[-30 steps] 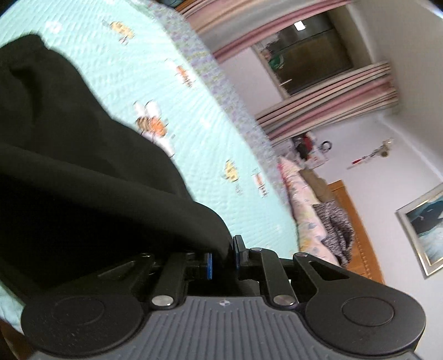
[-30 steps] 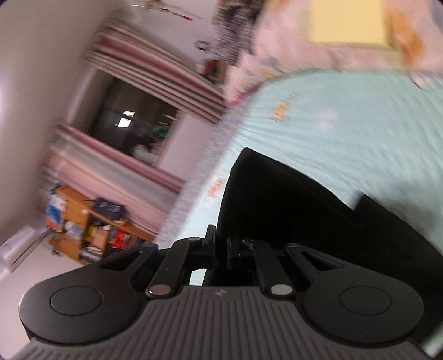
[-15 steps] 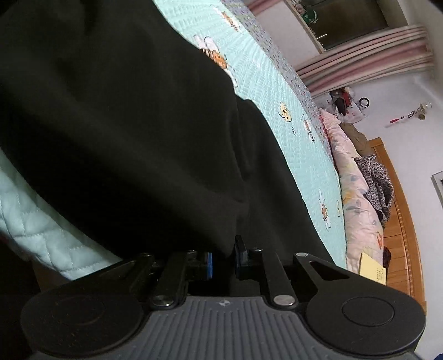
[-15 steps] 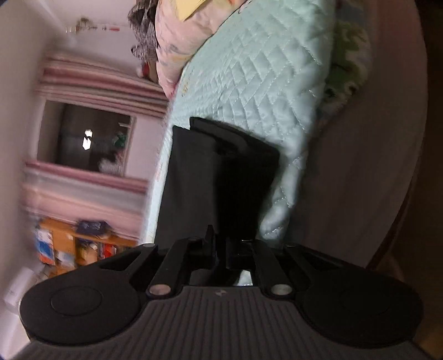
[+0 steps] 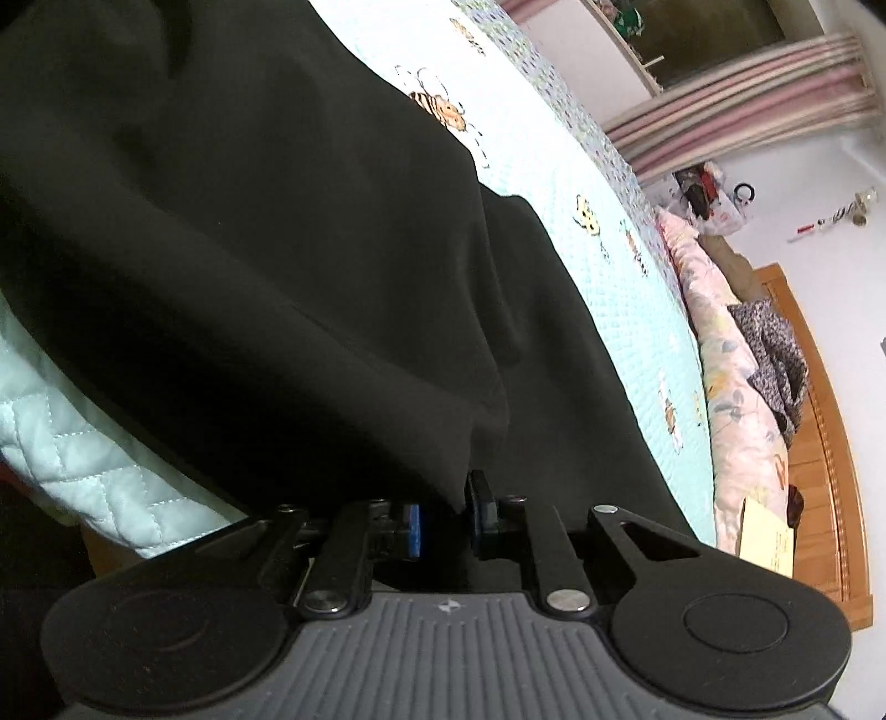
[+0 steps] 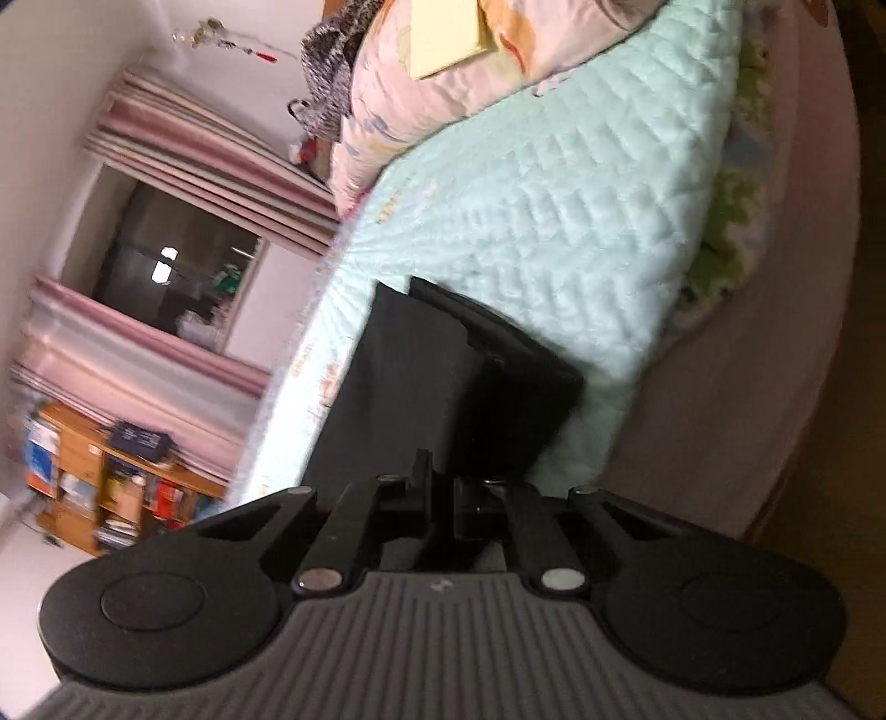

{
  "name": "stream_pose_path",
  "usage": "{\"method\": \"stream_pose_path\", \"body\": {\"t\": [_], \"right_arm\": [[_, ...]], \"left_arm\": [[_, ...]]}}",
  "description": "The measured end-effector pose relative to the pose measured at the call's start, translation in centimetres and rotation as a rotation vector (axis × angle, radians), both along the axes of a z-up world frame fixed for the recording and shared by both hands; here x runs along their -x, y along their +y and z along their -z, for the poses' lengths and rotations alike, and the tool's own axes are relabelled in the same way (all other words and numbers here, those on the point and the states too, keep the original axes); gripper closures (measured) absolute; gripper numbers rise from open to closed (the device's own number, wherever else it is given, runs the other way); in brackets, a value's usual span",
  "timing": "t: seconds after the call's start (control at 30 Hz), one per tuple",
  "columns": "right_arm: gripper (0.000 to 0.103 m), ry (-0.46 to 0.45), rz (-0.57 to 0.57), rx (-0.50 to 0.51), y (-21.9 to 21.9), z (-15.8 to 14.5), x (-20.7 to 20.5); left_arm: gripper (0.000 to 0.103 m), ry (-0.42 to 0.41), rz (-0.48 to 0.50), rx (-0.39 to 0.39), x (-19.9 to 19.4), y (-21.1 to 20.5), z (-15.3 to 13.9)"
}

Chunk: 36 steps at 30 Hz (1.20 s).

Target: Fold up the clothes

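Observation:
A black garment (image 5: 266, 232) lies spread over the mint quilted bedspread (image 5: 548, 144) and fills most of the left wrist view. My left gripper (image 5: 446, 512) is shut on a fold of its near edge, which hangs over the bed's side. In the right wrist view the same black garment (image 6: 421, 382) runs away along the bedspread (image 6: 576, 221) as a doubled strip, its far corner showing two layers. My right gripper (image 6: 441, 501) is shut on the near end of that strip. Cloth hides both sets of fingertips.
Pink floral pillows (image 5: 731, 387) and a patterned dark cloth (image 5: 775, 354) lie at the wooden headboard (image 5: 825, 421). A yellow paper (image 6: 448, 39) rests on the pillows. Striped pink curtains (image 6: 183, 160) frame a dark window. A wooden bookshelf (image 6: 94, 476) stands beyond the bed.
Both grippers have come down with the garment from above the bed to its surface. The black cloth now lies flatter along the quilt. In the last half second little has shifted.

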State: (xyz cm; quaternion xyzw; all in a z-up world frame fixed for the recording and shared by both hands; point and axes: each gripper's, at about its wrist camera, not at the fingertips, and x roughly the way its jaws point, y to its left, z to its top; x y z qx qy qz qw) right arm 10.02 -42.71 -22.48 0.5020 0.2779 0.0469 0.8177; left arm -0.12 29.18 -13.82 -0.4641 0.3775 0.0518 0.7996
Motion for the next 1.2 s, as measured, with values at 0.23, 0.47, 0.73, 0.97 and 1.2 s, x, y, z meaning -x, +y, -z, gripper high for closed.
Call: {"method": "stream_pose_path", "body": {"t": [0.23,0.47,0.73,0.97,1.2], "right_arm": [[0.096,-0.016,0.036,0.008,0.1,-0.7,0.8],[0.096,0.026,0.026,-0.042,-0.8,0.4,0.7],[0.059,0.053,0.237,0.252,1.0,-5.6,3.9],[0.056,-0.251,-0.076,0.649,11.9,-13.9,2.6],[0.057,-0.305,-0.910,0.302,29.1,-12.5,-5.4]], "left_arm": [[0.082,0.002,0.008,0.013,0.3,0.5,0.4],[0.073,0.009,-0.007,0.033,0.9,1.1,1.6],[0.067,0.012,0.019,-0.032,0.9,0.8,1.2],[0.067,0.021,0.037,-0.060,1.1,0.3,0.4],[0.066,0.010,0.086,-0.086,1.7,-0.9,-1.3]]}}
